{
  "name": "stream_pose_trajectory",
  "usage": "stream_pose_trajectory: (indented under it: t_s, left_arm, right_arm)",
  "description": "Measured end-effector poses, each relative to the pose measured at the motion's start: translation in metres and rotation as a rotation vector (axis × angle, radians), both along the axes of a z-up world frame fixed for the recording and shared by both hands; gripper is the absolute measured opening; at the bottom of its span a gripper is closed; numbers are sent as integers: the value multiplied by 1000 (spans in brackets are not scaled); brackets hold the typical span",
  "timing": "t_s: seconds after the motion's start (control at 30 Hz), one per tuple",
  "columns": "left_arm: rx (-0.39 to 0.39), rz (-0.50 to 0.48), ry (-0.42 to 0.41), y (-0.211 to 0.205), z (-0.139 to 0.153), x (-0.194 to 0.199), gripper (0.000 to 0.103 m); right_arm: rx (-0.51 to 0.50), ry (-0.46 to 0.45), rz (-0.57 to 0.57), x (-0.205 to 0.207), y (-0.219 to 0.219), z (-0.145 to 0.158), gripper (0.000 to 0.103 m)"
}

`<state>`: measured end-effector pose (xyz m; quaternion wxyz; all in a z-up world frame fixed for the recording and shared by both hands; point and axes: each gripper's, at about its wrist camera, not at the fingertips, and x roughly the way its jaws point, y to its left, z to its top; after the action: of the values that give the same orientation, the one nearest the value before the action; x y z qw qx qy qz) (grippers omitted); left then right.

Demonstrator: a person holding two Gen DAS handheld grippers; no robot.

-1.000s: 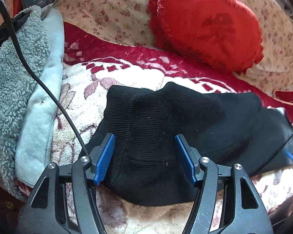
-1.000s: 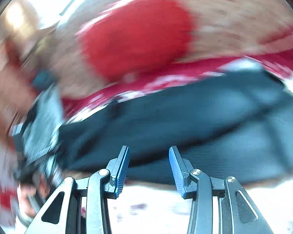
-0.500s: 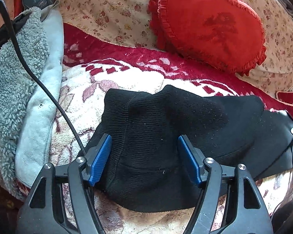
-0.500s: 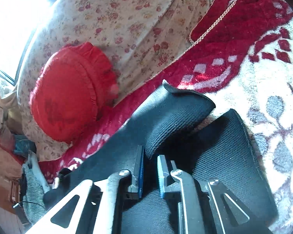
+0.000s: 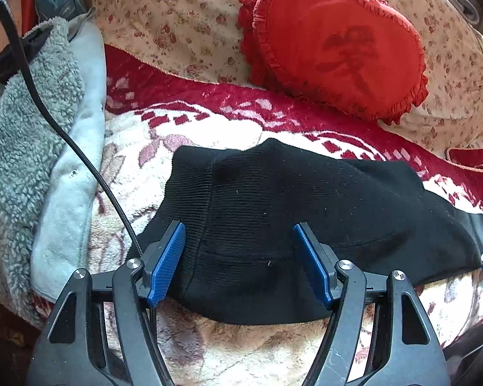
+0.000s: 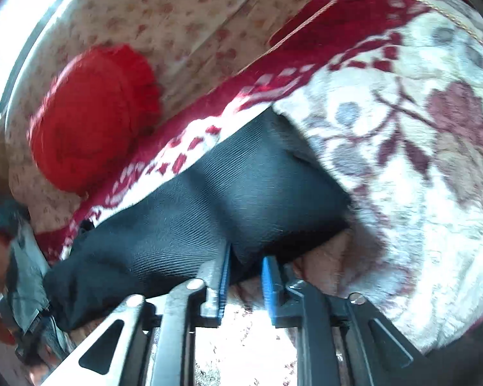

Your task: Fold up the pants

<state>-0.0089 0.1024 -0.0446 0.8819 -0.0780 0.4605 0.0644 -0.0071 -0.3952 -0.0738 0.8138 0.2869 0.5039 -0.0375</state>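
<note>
The black knit pants lie folded on a floral blanket. In the left wrist view they spread from the centre to the right edge. My left gripper is open, its blue pads wide apart over the near fold, holding nothing. In the right wrist view the pants run from lower left to centre. My right gripper has its jaws narrowly apart, with a corner of the black cloth lying between the fingertips; the frame is blurred and I cannot tell whether they still pinch it.
A red heart-shaped cushion leans on a flowered pillow at the back. A grey fleece blanket lies at the left, with a black cable across it. The cushion also shows in the right wrist view.
The right gripper, shut on a raised pants end half a second ago, has lowered it flat onto the blanket and its jaws have parted slightly. The left gripper barely moved.
</note>
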Motion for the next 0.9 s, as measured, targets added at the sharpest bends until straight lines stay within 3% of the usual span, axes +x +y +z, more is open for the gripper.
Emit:
stream_pose_trajectory:
  t_s: [0.13, 0.27, 0.37, 0.63, 0.77, 0.83, 0.9]
  left_arm:
    - [-1, 18, -20, 7, 7, -1, 69]
    - [19, 44, -44, 14, 12, -5, 69]
    - [7, 60, -54, 21, 13, -6, 69]
    - [42, 66, -18, 26, -4, 12, 69]
    - [28, 68, 20, 33, -20, 34, 70]
    - [3, 68, 24, 37, -22, 39, 71]
    - [-9, 66, 16, 39, -20, 41, 71]
  right_arm:
    - [-126, -39, 1, -11, -2, 30, 21]
    - [-143, -134, 65, -14, 16, 61, 21]
    - [-124, -196, 195, -3, 50, 74, 21]
    - [-75, -190, 559, 47, 174, 40, 21]
    - [-123, -93, 641, 61, 213, -3, 22]
    - [-152, -112, 643, 62, 218, 1, 22]
    - [-113, -114, 665, 65, 222, 11, 22]
